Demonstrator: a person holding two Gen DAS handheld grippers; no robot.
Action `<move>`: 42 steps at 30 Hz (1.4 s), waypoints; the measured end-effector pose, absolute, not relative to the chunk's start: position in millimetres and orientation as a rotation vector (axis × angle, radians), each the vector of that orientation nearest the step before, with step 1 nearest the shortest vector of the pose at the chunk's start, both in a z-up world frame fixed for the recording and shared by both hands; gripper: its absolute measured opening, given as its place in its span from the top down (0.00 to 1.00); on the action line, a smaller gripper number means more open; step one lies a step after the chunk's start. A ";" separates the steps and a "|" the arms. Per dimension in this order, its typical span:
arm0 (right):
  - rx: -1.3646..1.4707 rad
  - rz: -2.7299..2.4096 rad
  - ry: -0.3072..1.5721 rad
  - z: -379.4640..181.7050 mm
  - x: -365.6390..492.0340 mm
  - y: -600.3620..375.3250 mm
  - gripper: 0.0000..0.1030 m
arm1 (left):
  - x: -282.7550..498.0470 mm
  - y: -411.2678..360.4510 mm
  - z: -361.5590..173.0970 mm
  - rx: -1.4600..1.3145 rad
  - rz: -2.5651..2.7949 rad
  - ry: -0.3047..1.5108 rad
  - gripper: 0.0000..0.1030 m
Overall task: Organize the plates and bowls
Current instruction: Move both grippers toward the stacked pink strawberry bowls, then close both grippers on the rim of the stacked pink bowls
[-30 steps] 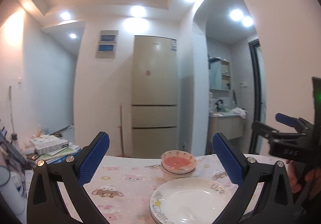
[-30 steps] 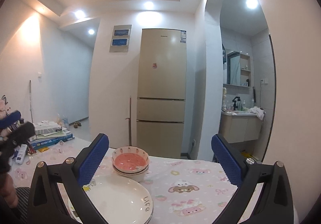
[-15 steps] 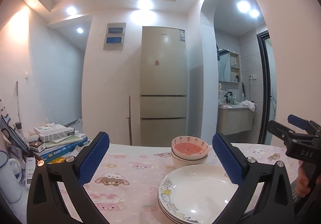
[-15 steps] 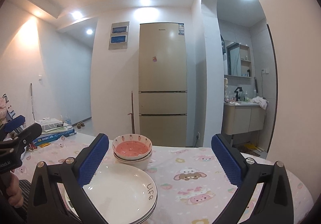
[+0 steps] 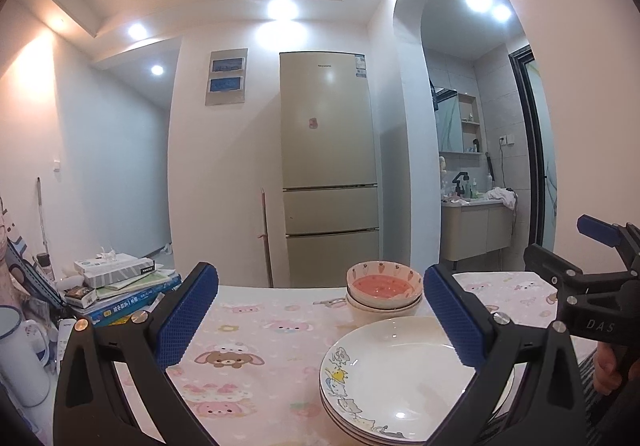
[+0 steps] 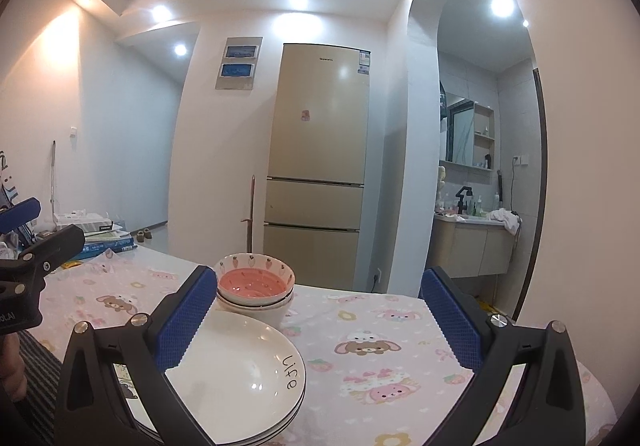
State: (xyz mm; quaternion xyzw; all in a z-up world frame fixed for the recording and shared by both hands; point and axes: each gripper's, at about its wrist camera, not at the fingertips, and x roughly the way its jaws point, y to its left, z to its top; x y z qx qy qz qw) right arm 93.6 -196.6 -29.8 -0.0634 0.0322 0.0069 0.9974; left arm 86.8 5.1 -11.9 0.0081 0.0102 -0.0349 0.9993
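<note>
A stack of white plates (image 5: 396,378) (image 6: 236,378) with cartoon prints sits on the pink tablecloth. Just behind it stands a stack of bowls (image 5: 384,288) (image 6: 256,288), the top one pink inside with a carrot pattern. My left gripper (image 5: 320,318) hovers open above the cloth, its right finger over the plates' rim. My right gripper (image 6: 316,322) is open too, its left finger over the plates, nothing between the fingers. Each gripper shows at the edge of the other's view, the right gripper (image 5: 592,286) and the left gripper (image 6: 28,246), held by a hand.
A pile of books and boxes (image 5: 120,286) lies at the table's left end, beside a white mug (image 5: 18,358). A beige fridge (image 5: 328,166) stands beyond the table, with a washbasin alcove (image 5: 476,230) to the right. The tablecloth (image 6: 380,346) to the right of the dishes is bare.
Both grippers have drawn back and risen a little, and the left view has swung right; the plates and bowls stay stacked where they were. Both stay open.
</note>
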 end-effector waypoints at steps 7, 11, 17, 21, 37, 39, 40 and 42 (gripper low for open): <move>-0.072 -0.002 0.089 -25.6 97.4 -208.5 0.00 | 84.5 0.5 -12.4 0.039 -0.071 0.001 0.00; -0.053 -0.010 0.101 -22.7 99.8 -214.0 0.00 | 88.2 4.4 -12.5 0.021 -0.082 0.022 0.00; -0.008 -0.020 0.073 14.7 107.8 -226.3 0.00 | 100.7 19.6 20.3 -0.071 -0.111 0.029 0.00; 0.053 0.015 0.017 58.3 115.2 -235.3 0.00 | 107.4 19.2 54.0 -0.028 -0.074 -0.081 0.00; 0.142 0.102 0.087 144.5 227.1 -233.9 0.00 | 220.2 2.5 154.5 -0.104 -0.115 0.033 0.00; 0.151 0.118 0.128 123.4 241.2 -239.2 0.00 | 228.0 -0.6 140.3 -0.065 -0.111 0.056 0.00; 0.146 0.124 0.150 117.6 248.5 -239.7 0.00 | 232.9 -4.1 131.0 -0.036 -0.104 0.073 0.00; 0.127 0.122 0.239 102.8 274.3 -240.4 0.00 | 250.3 -11.4 109.8 0.009 -0.069 0.136 0.00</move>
